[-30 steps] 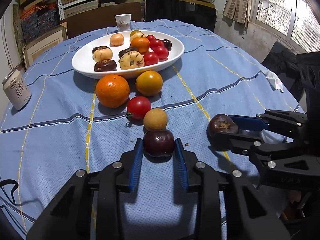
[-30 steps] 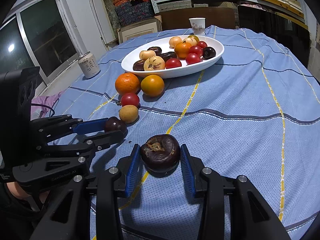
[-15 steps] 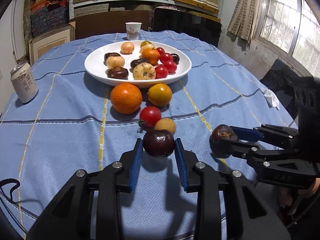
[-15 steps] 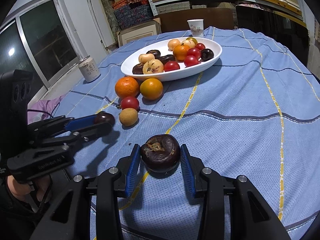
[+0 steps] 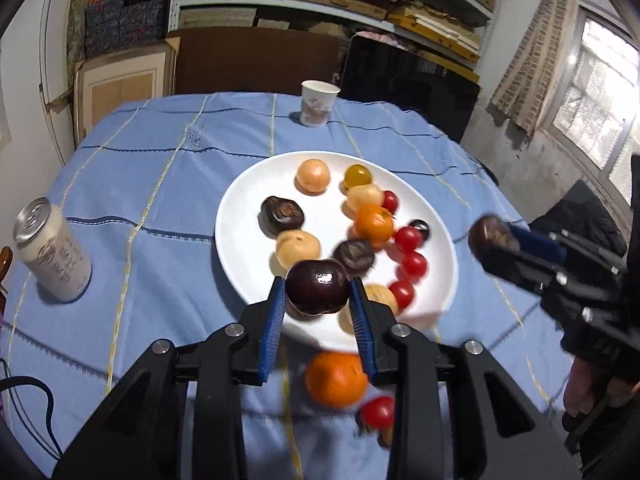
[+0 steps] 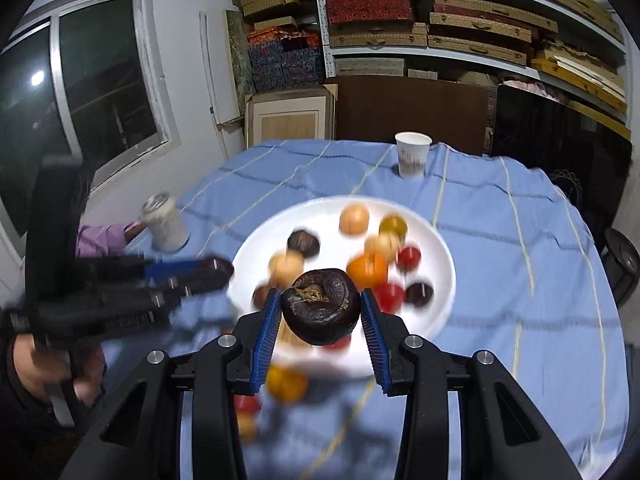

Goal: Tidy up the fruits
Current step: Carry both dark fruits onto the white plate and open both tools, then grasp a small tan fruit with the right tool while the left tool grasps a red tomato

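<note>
Dark glossy plum (image 5: 317, 287) pinched in left gripper (image 5: 318, 312), wrinkled brown fruit (image 6: 320, 306) clamped in right gripper (image 6: 320, 320), both hovering over white oval plate (image 5: 240, 220), probably for dropping in.

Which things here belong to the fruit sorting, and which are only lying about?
Part of the job:
- smooth dark round plum in left claw
- wrinkled dark round fruit in right claw
- white oval plate of fruits
- round orange on cloth

Lying about:
- silver drink can
- white paper cup

can (image 5: 52, 256): print unreadable | paper cup (image 5: 318, 103): red marks unreadable
</note>
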Tool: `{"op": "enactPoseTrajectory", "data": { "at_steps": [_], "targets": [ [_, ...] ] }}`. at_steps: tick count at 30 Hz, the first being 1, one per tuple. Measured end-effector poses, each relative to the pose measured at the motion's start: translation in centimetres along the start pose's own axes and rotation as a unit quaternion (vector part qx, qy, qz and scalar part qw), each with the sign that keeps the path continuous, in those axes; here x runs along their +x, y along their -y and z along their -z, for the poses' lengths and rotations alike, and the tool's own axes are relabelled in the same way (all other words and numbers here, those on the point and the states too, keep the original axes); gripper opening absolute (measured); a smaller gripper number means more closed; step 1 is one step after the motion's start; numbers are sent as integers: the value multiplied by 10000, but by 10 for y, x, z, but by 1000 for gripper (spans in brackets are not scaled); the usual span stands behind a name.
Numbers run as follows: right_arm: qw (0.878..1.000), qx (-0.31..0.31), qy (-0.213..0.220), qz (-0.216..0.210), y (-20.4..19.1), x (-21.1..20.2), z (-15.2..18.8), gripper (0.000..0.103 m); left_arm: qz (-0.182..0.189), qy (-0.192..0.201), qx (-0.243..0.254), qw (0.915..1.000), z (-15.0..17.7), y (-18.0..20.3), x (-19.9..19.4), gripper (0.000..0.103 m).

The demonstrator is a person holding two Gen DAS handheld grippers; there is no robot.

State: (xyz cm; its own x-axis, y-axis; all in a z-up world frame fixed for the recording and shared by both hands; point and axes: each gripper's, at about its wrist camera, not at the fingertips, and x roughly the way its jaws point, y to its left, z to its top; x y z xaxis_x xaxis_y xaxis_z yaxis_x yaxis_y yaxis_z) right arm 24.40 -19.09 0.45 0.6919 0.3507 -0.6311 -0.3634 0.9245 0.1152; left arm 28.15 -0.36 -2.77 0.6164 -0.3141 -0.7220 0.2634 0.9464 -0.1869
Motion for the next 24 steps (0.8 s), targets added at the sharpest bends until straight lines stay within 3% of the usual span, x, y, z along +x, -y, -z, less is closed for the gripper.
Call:
{"op": "enactPoseTrajectory", "data": {
  "at_steps": [3,7,9,11,12,18,21,24],
  "targets": [
    [9999,-4,-156,13,8,44,-31,41,-177,-171,74,9997,-12,-4,29,32],
    [9996,-12,-270,-1,17,86,-46,41,-293,-389,-16,9988,-19,-14,57,33],
    [9997,28,-252,-13,19,97,-48,48,-336,-393,-67,9986,-22,-19,63,33],
    [9997,39,-220,-5,20,103,-50,49,-324,-372,-108,9987,-23,-22,63,42],
    [9998,32,-194,-28,18,102,-50,49,-303,-326,-147,9989,-24,-23,60,50],
    [9997,209,-92,-95,20,76,-41,50,-219,63,-245,9994,-16,-25,25,65],
    [9997,166,-129,-146,13,49,-20,50,-238,224,-206,9993,0,-23,1,75],
    [9994,31,-216,-269,-1,21,14,54,-233,238,-231,9992,25,-25,-19,78]
  ]
}}
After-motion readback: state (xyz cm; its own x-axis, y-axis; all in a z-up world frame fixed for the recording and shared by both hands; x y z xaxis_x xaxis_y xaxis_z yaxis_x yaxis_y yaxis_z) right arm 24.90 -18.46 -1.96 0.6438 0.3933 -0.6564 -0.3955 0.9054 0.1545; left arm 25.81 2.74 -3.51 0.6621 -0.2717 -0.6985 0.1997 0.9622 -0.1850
